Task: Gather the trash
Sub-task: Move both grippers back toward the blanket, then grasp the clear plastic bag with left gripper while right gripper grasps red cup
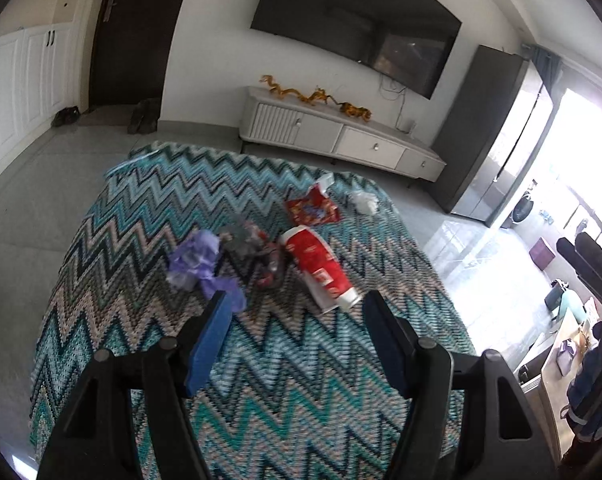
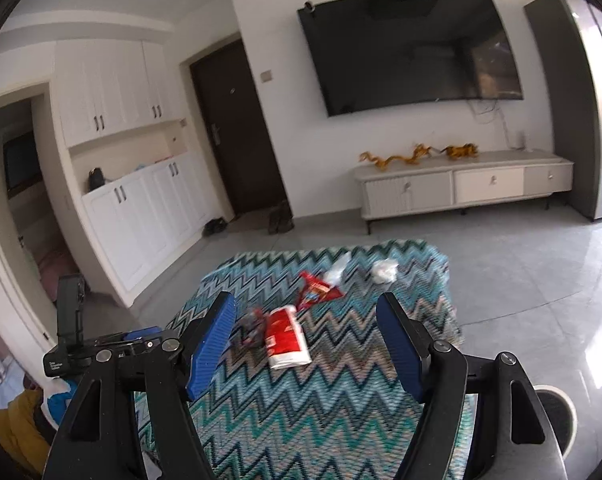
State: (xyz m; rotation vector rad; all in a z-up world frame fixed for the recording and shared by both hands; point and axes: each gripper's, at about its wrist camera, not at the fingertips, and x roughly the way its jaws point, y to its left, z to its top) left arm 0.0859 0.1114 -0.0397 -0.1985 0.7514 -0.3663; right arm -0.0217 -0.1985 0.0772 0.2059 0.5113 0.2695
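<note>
Lying mid-rug, the red-and-white wrapper (image 1: 321,268) sits far from the zigzag rug (image 1: 261,380) edges, bare floor (image 1: 41,208) around. Left gripper (image 1: 297,304) and right gripper (image 2: 307,310) gape wide, holding nothing.

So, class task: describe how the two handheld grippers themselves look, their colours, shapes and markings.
Both the left gripper and right gripper have black angular frames with silver bolts and two fingers faced with blue ribbed pads. In the right wrist view, small white lettering marks the left gripper's black body.

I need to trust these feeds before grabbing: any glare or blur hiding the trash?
Left wrist: window glare whites out the right edge; purple wad smeared by motion blur. Right wrist: evenly lit, red cup readable, dark wrapper blurred. Both bend at the rims.
</note>
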